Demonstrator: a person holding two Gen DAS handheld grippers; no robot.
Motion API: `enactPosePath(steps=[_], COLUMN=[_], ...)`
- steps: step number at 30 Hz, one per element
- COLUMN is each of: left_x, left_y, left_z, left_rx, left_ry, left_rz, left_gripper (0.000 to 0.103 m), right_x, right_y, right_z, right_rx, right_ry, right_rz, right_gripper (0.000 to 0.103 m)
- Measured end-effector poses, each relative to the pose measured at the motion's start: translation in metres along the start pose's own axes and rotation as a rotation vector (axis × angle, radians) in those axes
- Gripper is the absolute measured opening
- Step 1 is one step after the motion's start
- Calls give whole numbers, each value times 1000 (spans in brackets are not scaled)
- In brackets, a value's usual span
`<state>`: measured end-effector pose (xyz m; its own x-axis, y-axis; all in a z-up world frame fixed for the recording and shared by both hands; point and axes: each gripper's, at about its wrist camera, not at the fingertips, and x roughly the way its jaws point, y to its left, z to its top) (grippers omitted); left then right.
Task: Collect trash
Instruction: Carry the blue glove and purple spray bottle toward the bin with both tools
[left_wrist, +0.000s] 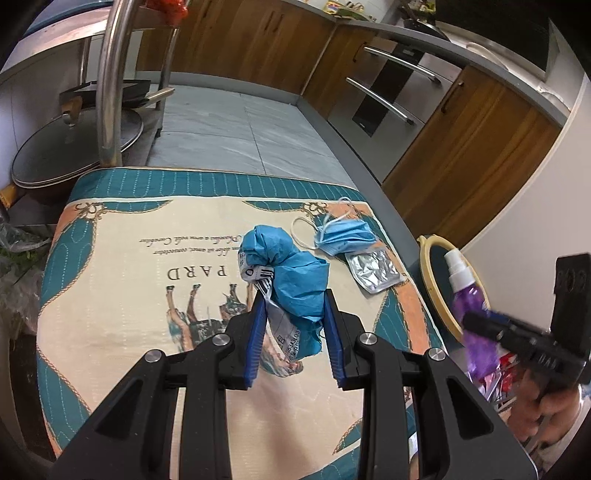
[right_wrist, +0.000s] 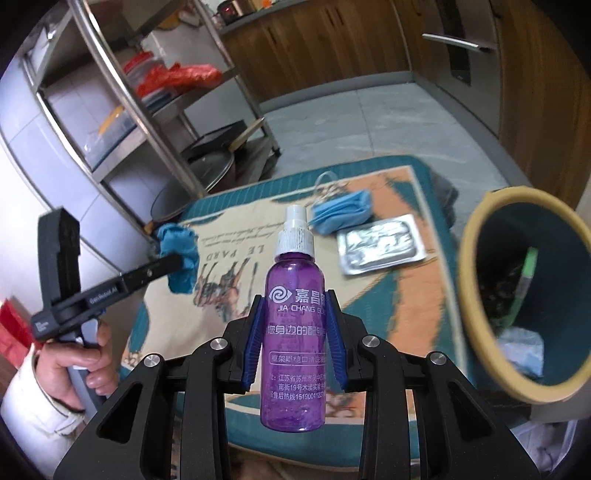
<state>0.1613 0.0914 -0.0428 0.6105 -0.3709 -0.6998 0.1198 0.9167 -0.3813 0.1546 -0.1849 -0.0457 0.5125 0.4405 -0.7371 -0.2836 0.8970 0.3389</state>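
Purple spray bottle (right_wrist: 293, 328), upright and clamped at mid-body between the blue fingers (right_wrist: 255, 343) of the right gripper (right_wrist: 294, 295), held above the near edge of the printed cloth (right_wrist: 236, 258) and beside the yellow-rimmed waste bin (right_wrist: 517, 295), which already holds litter. Crumpled blue plastic bag (left_wrist: 291, 280) with a printed label, pinched between the fingers (left_wrist: 256, 339) of the left gripper (left_wrist: 295, 295) over the middle of the cloth; whether it is lifted clear cannot be told. Still lying on the cloth, near the bin side: a folded blue face mask (left_wrist: 345, 236) with white ear loops and, touching it, a silver foil packet (left_wrist: 375, 267).

Likely risks: the smooth, round bottle may slip or rotate in a two-point grip, or strike the bin rim if released off-centre; the soft bag may slide out, since only part of it is clamped, or snag and drag the cloth. With both grippers converging on one bin opening, collision between them is possible.
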Motion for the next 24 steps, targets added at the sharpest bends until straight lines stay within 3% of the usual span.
enactPosePath(steps=[12, 24], left_x=[13, 36], left_y=[-38, -104], left_z=[-12, -29], left_rx=[85, 232], left_ry=[5, 52], left_rz=[-40, -117], left_gripper=[29, 29], right_x=[-37, -70], right_y=[-58, -125], right_z=[1, -15], right_rx=[63, 205], right_ry=[-112, -212], right_rz=[-43, -71], right_gripper=[34, 34])
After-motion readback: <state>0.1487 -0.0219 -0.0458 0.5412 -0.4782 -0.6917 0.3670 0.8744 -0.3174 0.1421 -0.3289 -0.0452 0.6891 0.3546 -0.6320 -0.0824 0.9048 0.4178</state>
